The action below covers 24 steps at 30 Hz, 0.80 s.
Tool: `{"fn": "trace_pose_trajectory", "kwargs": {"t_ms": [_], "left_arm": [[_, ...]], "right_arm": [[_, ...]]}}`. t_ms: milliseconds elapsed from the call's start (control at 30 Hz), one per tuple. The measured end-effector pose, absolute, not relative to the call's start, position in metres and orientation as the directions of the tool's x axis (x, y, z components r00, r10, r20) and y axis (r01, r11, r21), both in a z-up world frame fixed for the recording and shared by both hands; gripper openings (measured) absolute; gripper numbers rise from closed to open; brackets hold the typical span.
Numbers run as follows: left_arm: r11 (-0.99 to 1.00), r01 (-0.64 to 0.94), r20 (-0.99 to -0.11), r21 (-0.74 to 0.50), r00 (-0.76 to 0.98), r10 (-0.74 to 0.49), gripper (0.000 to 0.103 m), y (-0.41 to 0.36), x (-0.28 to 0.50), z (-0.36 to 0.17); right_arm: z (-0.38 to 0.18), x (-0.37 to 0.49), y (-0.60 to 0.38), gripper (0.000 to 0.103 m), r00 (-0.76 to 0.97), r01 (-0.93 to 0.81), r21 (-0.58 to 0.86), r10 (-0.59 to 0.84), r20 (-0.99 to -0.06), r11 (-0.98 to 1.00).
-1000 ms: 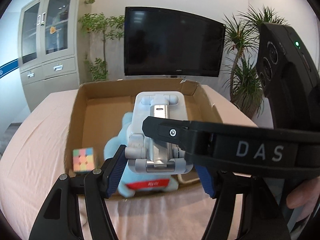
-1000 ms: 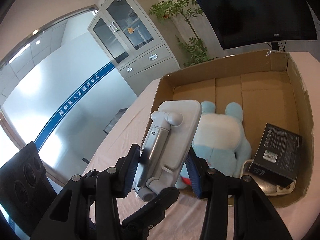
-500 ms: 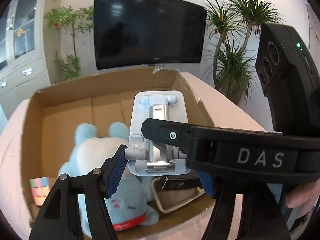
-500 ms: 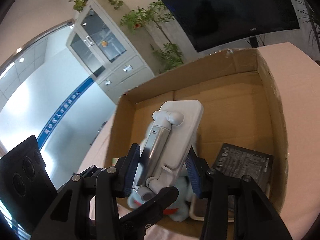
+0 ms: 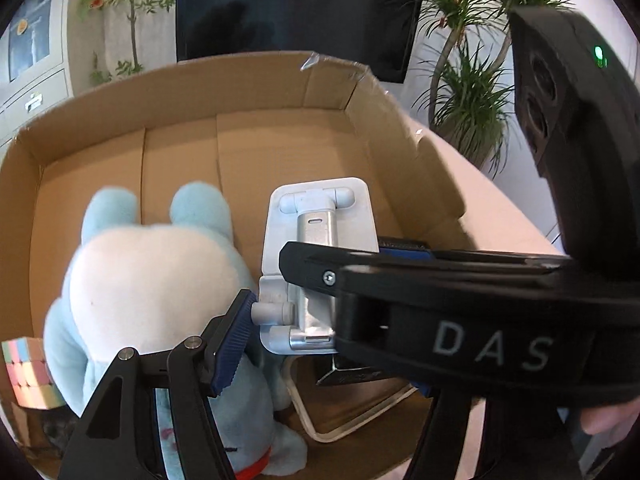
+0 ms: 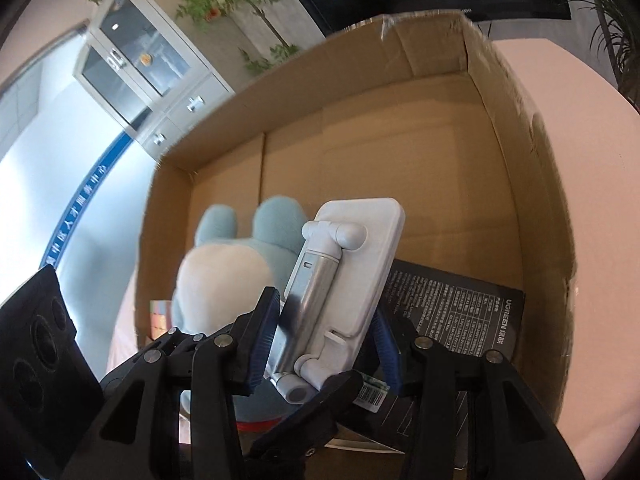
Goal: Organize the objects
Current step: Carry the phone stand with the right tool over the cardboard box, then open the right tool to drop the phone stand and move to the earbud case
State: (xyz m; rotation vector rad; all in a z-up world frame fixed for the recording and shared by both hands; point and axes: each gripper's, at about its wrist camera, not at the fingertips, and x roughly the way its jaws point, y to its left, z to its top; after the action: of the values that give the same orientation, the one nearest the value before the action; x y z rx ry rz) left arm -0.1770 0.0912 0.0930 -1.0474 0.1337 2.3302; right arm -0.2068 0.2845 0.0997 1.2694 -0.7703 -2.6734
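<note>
A white and silver phone stand (image 5: 320, 216) (image 6: 352, 264) hangs tilted over the open cardboard box (image 5: 256, 76) (image 6: 400, 40). My right gripper (image 6: 324, 344) is shut on it, its blue pads pressing both sides. My left gripper (image 5: 320, 340) also grips the stand's lower end. Its near pad (image 5: 236, 336) touches the hinge pin, and its other finger is hidden behind the right gripper's black body (image 5: 460, 344). Below lie a light blue plush toy (image 5: 152, 280) (image 6: 224, 276), a pastel cube (image 5: 26, 372) (image 6: 158, 320) and a black product box (image 6: 452, 304).
A clear-rimmed tray (image 5: 352, 420) sits under the black box at the carton's near right. The carton's far half shows bare cardboard floor (image 6: 380, 168). It rests on a pink tablecloth (image 6: 592, 160). A screen, plants and a cabinet stand behind. A person's hand (image 5: 612, 416) shows at right.
Both grippers have carried the stand forward and down, from short of the carton's near wall to above its inside. The carton and plush now look much larger.
</note>
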Motion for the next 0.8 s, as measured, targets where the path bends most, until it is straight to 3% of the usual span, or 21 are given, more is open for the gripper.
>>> {"fn": "trace_pose_trajectory", "kwargs": {"t_ms": [100,200,267,433,500,667,800], "left_arm": [[-0.840,-0.520,-0.714,-0.156,-0.528,0.459,0.067,0.085,-0.171,0.098],[-0.841,-0.525,-0.697,-0.127,-0.557,0.452,0.080,0.074,-0.158,0.116],[-0.851,-0.514,-0.670,-0.103,-0.597,0.441,0.080,0.057,-0.143,0.131],[-0.884,-0.455,-0.620,-0.106,-0.665,0.417,0.088,-0.013,-0.105,0.155],[-0.896,-0.433,-0.610,-0.100,-0.684,0.399,0.102,-0.045,-0.091,0.153],[-0.968,-0.243,-0.630,-0.070,-0.741,0.232,0.102,-0.129,-0.059,0.117],[-0.992,-0.123,-0.675,-0.032,-0.729,0.112,0.102,-0.176,-0.047,0.077]], "right_arm": [[0.102,-0.208,0.277,0.044,-0.632,-0.135,0.429,-0.256,-0.731,-0.893],[0.114,-0.202,0.271,0.044,-0.632,-0.149,0.346,-0.180,-0.754,-0.926],[0.130,-0.192,0.268,0.044,-0.653,-0.153,0.303,-0.134,-0.745,-0.941],[0.172,-0.161,0.253,0.078,-0.736,-0.062,0.317,-0.171,-0.655,-0.947],[0.185,-0.150,0.239,0.084,-0.759,0.010,0.320,-0.216,-0.614,-0.947],[0.196,-0.139,0.183,0.091,-0.748,0.208,0.260,-0.325,-0.578,-0.943],[0.181,-0.140,0.121,0.091,-0.683,0.340,0.172,-0.368,-0.630,-0.925]]}}
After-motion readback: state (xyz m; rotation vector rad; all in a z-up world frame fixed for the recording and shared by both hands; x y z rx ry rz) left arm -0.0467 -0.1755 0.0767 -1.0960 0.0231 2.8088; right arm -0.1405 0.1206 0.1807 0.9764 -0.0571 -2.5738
